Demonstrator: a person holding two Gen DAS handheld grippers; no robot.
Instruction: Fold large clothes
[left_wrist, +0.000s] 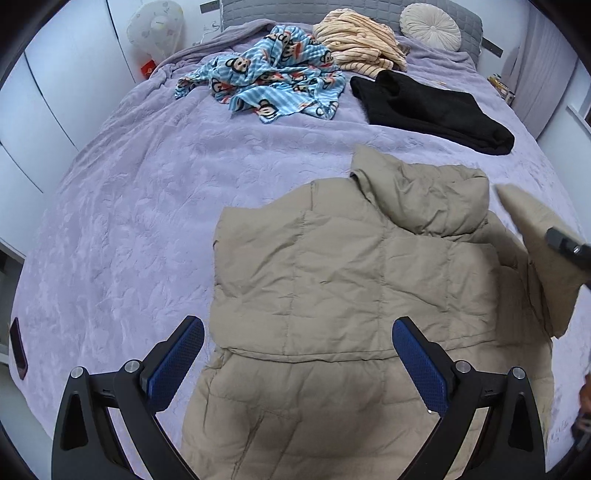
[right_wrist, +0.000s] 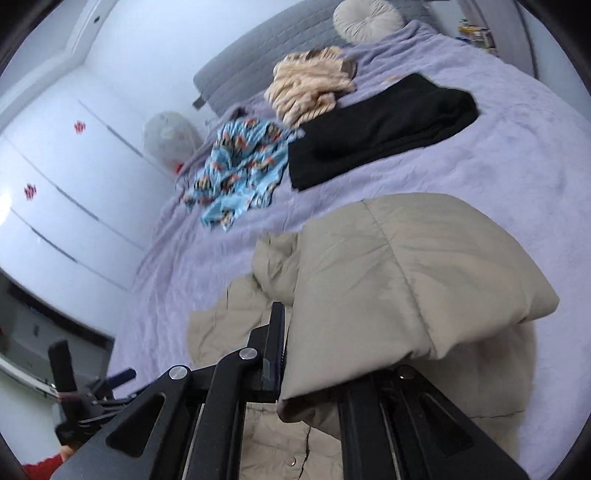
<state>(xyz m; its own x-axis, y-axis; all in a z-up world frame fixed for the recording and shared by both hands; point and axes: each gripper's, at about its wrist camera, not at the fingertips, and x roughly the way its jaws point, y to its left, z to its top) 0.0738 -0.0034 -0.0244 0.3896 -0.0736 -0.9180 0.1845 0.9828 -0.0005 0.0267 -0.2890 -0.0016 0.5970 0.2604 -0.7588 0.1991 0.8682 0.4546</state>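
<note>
Beige quilted coat (left_wrist: 332, 280): lies spread on the lavender bed (left_wrist: 122, 221), back panel up, hood (left_wrist: 424, 195) toward the headboard.
Near-side sleeve: already lies folded across the back, by the look of the flat flap.
Far-side sleeve (right_wrist: 406, 280): lifted off the bed, draped in a thick roll over the right tool.
Right tool (right_wrist: 314, 373): closed on that sleeve, padded fabric filling the space between its fingers; raised and tilted, pointing across the coat.
Left tool (left_wrist: 298, 354): jaws spread wide, gripping nothing; it hovers low over the coat's hem end, pointing up the bed.
Step in hand: likely folding the second sleeve inward over the back.
Next move calls for: carrying the sleeve across, laying it flat on the back panel, then letting go; the left tool could press the body down, since puffy filling tends to spring back.
Other clothes: blue monkey-print garment (left_wrist: 269, 81), striped cream one (left_wrist: 358, 40) and black garment (left_wrist: 432, 110) lie well apart, near the pillows.
</note>
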